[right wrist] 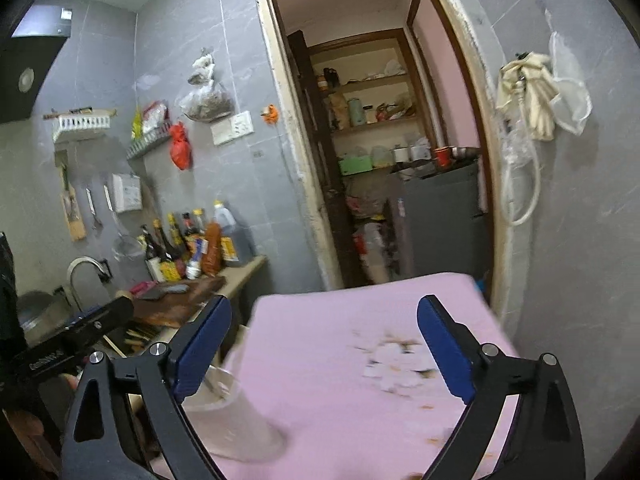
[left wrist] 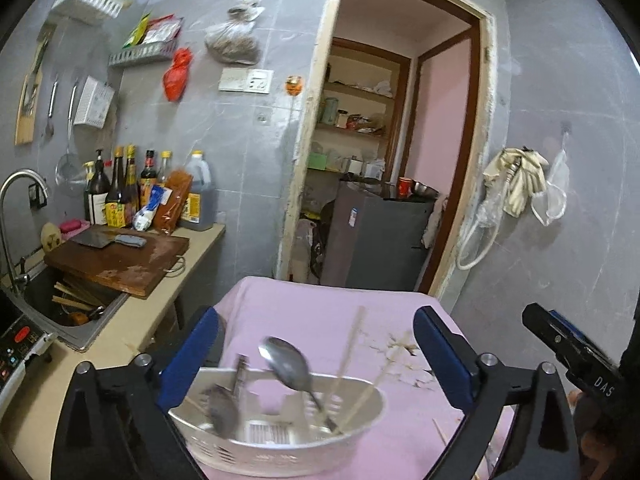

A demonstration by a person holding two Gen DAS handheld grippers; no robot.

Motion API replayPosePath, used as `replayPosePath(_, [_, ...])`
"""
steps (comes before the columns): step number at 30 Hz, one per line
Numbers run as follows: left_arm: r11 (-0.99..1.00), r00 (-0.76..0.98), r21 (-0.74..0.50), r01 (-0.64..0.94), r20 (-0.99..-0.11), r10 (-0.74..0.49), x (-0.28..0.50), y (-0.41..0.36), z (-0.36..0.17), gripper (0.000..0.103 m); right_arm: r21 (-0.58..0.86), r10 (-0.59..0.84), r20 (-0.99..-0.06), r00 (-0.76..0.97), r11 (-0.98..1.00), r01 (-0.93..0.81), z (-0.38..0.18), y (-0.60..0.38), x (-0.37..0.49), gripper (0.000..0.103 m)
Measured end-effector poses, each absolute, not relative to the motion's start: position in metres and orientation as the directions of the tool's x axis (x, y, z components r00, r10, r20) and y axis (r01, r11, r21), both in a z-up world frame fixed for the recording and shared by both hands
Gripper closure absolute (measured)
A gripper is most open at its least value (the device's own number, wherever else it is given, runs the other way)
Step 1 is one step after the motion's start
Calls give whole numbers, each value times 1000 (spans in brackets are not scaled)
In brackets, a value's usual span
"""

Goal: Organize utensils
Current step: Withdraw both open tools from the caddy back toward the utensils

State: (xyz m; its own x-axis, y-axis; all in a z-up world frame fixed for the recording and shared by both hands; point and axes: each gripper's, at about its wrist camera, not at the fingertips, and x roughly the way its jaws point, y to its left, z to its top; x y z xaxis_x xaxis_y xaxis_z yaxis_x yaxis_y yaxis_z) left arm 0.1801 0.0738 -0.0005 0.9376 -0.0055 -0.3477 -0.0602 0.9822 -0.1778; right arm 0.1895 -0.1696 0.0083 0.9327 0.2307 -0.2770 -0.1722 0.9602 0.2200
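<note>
Fingers (left wrist: pixel 192 356) of the left gripper (left wrist: pixel 316 360) stand spread wide, their blue pads clear of everything, nothing pressed between them. Just below and between them sits a white slotted basket (left wrist: pixel 224 452) on a pink cloth (left wrist: pixel 320 308). Inside the basket a metal spoon (left wrist: pixel 286 364) leans with its bowl up, a second spoon (left wrist: pixel 222 410) lies blurred at the left side, and pale chopsticks (left wrist: pixel 352 344) slant against the right rim, tips poking above it. One loose stick (left wrist: pixel 440 432) lies on the cloth beside the basket.

The right gripper (right wrist: pixel 324 348) is likewise released, jaws far apart and empty, over the same pink cloth, where a flower print (right wrist: pixel 400 364) shows between the pads. The basket appears in this view only as a blurred white shape at the lower left, near the left pad.

Farther off to the left, a beige counter (left wrist: pixel 168 280) carries a wooden cutting board (left wrist: pixel 120 264) with a cleaver (left wrist: pixel 108 238) on it, a sink (left wrist: pixel 72 312) holding more chopsticks, and a row of sauce bottles (left wrist: pixel 132 188) against the grey tiled wall. Beyond the cloth an open doorway (left wrist: pixel 400 140) shows shelves and a grey cabinet (left wrist: pixel 380 236).
</note>
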Motion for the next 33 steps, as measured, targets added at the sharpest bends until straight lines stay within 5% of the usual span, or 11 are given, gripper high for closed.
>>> replayPosePath(5, [987, 936, -152, -44, -353, -12, 174, 36, -8, 1, 168, 190, -284, 940, 975, -146, 12, -200, 176, 1])
replayPosePath(12, [985, 913, -172, -30, -406, -43, 173, -7, -28, 1, 145, 156, -329, 931, 983, -114, 3, -247, 169, 1])
replayPosePath(29, [981, 812, -180, -74, -582, -46, 201, -62, -105, 1, 271, 234, -523, 819, 957, -101, -117, -314, 204, 2])
replayPosePath(33, [978, 766, -203, -37, -634, -103, 213, -63, -123, 4, 310, 303, -558, 772, 940, -145, -142, -311, 217, 30])
